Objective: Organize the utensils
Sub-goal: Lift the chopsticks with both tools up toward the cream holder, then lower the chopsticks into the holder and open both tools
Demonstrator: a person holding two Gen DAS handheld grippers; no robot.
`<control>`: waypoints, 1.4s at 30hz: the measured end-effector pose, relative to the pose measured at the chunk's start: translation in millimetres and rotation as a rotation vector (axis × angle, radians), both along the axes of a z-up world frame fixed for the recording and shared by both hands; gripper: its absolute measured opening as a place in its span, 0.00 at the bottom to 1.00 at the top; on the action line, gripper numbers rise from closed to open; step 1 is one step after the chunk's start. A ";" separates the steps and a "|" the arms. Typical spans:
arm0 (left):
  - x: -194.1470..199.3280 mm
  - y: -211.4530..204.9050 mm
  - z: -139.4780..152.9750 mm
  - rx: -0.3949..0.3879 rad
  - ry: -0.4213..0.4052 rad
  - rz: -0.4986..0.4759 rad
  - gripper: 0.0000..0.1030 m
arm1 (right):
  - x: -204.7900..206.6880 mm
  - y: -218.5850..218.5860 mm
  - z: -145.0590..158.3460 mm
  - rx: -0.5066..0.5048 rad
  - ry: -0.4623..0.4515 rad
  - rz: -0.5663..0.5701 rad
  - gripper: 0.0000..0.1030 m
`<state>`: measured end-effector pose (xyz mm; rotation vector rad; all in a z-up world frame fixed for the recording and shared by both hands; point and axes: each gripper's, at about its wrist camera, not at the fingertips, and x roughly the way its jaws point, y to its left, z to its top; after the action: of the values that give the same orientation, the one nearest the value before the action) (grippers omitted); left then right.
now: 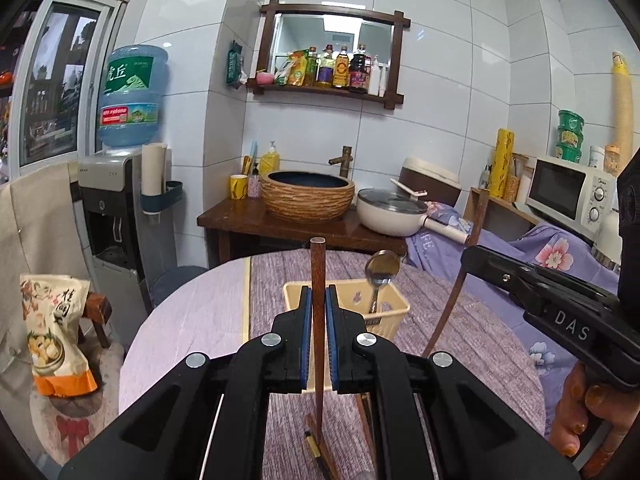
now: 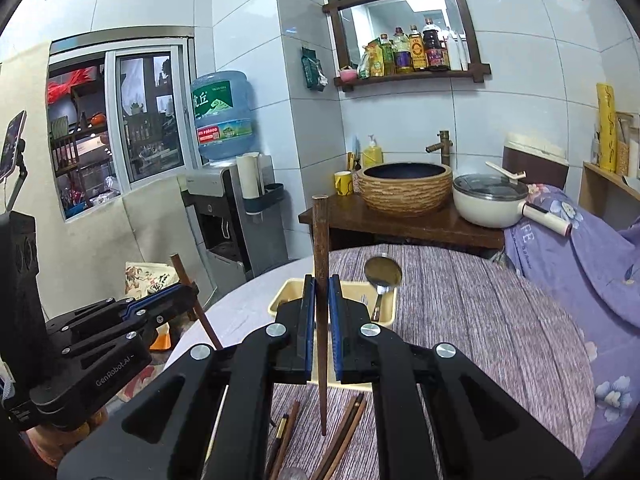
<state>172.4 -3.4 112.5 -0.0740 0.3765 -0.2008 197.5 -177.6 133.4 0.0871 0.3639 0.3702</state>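
— Chopstick orientation?
— Each upright, long axis vertical: left gripper [image 1: 319, 312] clamped on the left chopstick [image 1: 318, 280], right gripper [image 2: 320, 312] clamped on the right chopstick [image 2: 321, 264], both above the table [image 2: 480, 320].
— Surroundings?
— Cream basket [image 2: 288, 292] just beyond, spoon [image 2: 382, 276] standing inside; loose chopsticks [image 2: 344, 432] lying below.

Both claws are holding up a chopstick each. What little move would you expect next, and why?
Probably carrying both forward over the cream basket and lowering them in. The left claw and right claw each pinch a wooden chopstick upright, the spoon already stands in that basket, and more chopsticks lie on the table.
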 end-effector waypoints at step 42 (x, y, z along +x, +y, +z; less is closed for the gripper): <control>121.5 -15.0 -24.9 -0.033 0.113 0.079 0.07 | 108.9 16.9 -39.1 -0.028 0.066 -0.150 0.08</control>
<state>293.8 -18.4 87.6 -0.1334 0.4820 -0.1249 306.4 -160.7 94.3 0.0985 0.4249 0.2143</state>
